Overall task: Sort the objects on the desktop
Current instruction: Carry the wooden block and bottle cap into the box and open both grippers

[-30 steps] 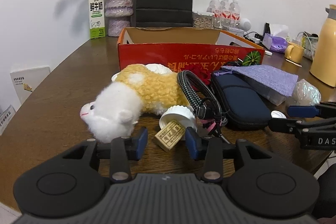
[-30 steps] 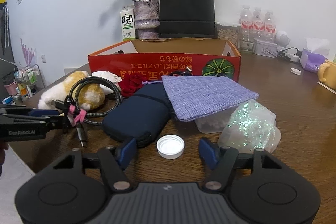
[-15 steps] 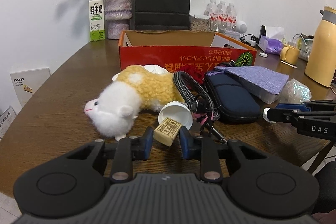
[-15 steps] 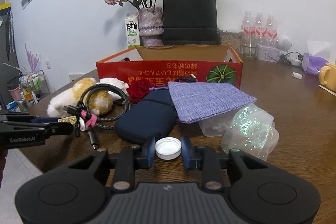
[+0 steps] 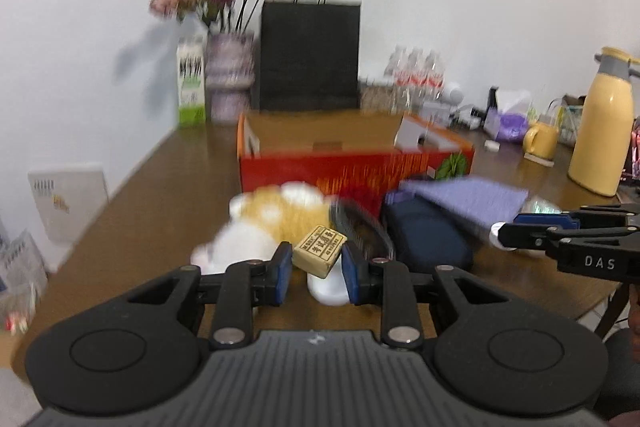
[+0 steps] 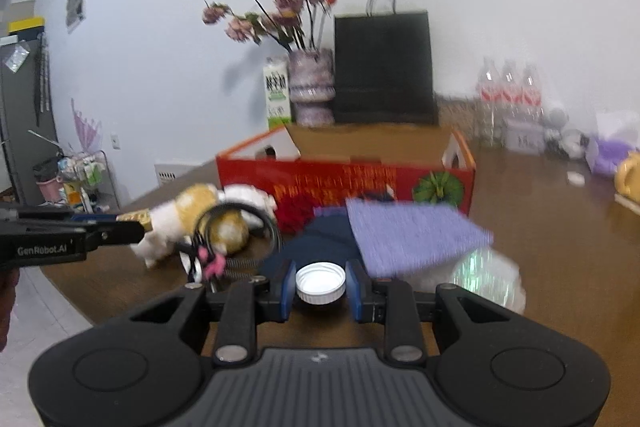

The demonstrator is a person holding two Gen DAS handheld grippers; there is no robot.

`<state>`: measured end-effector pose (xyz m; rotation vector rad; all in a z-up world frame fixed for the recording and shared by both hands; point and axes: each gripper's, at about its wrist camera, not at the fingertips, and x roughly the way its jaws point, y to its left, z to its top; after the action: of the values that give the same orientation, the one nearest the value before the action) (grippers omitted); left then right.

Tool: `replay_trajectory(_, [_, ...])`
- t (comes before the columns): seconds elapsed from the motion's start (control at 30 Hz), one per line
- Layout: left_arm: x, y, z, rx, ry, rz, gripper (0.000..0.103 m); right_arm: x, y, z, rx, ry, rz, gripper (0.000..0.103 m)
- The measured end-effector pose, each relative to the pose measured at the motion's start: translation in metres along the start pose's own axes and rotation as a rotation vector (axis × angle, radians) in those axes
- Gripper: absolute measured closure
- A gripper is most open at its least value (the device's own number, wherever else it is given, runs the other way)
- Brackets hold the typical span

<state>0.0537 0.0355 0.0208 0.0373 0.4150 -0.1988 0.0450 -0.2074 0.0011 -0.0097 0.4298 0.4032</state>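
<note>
My left gripper (image 5: 314, 269) is shut on a small tan block with printed characters (image 5: 320, 250) and holds it above the table, over a white cup (image 5: 328, 291). My right gripper (image 6: 320, 285) is shut on a white bottle cap (image 6: 320, 282) and holds it raised. The open red cardboard box (image 5: 352, 167) stands behind the pile and shows in the right wrist view (image 6: 348, 183) too. On the table lie a plush sheep (image 5: 260, 227), a coiled black cable (image 6: 240, 227), a navy pouch (image 5: 424, 239) and a purple cloth bag (image 6: 408, 231).
A black paper bag (image 5: 310, 55), a vase of flowers (image 5: 230, 79) and a milk carton (image 5: 191, 83) stand at the back. Water bottles (image 6: 508, 95), a yellow jug (image 5: 604, 131), a yellow mug (image 5: 540, 141) and a crinkly plastic bag (image 6: 488, 275) are to the right.
Both grippers closed, the left on the tan block and the right on the white cap, then lifted them off the table. The views have risen and blurred with motion.
</note>
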Motion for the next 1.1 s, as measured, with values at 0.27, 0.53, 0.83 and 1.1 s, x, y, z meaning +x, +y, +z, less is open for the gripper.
replay_trajectory(0.27, [0.037, -0.002, 0.085, 0.047, -0.101, -0.011, 0.076, 0.024, -0.016, 0.083, -0.046, -0.092, -0.028, 0.077])
replay_trajectory(0.53, [0.138, 0.007, 0.161, 0.019, 0.034, 0.007, 0.076, 0.113, -0.062, 0.166, -0.006, 0.046, -0.076, 0.077])
replay_trajectory(0.83, [0.266, 0.025, 0.195, 0.0, 0.244, 0.071, 0.076, 0.24, -0.123, 0.216, 0.06, 0.266, -0.158, 0.077])
replay_trajectory(1.1, [0.359, 0.047, 0.17, -0.038, 0.411, 0.11, 0.076, 0.336, -0.145, 0.204, 0.088, 0.42, -0.189, 0.077])
